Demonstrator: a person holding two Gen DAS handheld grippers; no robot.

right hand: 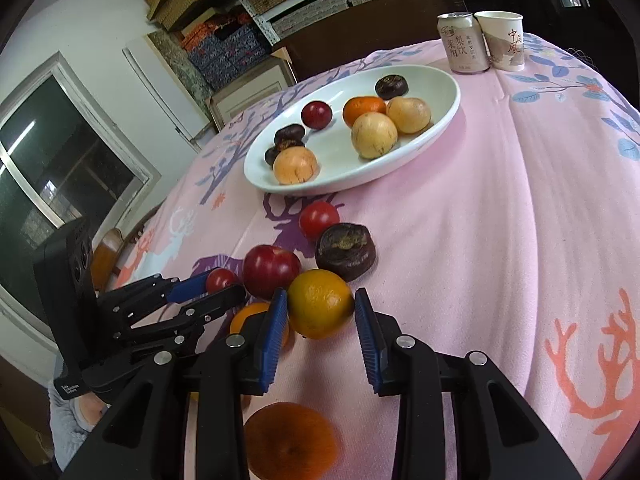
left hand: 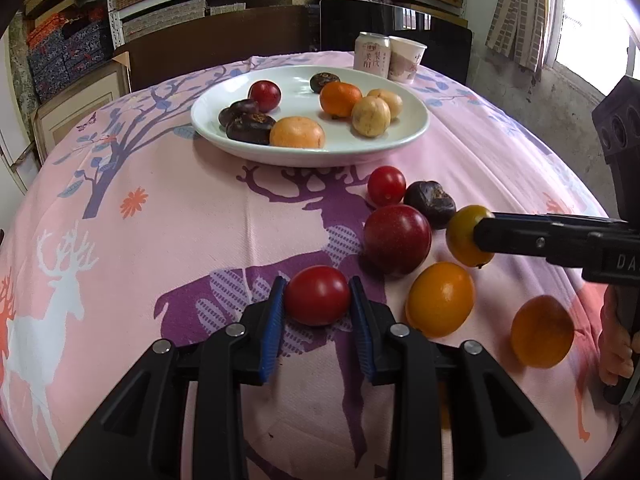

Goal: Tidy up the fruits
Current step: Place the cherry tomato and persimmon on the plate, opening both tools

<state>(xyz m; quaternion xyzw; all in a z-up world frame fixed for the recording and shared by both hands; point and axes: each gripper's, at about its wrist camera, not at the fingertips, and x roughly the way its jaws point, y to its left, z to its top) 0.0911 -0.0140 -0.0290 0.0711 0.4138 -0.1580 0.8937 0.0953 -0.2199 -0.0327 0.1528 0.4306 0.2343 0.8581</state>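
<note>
My left gripper (left hand: 318, 298) is shut on a red tomato (left hand: 317, 295) on the pink cloth; it also shows in the right wrist view (right hand: 219, 279). My right gripper (right hand: 321, 306) is shut on a yellow-green orange (right hand: 320, 303), seen from the side in the left wrist view (left hand: 466, 235). Loose beside them lie a dark red plum (left hand: 397, 239), a small tomato (left hand: 386, 185), a dark chestnut-like fruit (left hand: 430, 202) and two oranges (left hand: 439, 299) (left hand: 542, 331). A white plate (left hand: 308, 152) farther back holds several fruits.
A drink can (left hand: 372, 54) and a paper cup (left hand: 407, 59) stand behind the plate at the table's far edge. Dark chairs and shelves of boxes lie beyond. A window is on the right.
</note>
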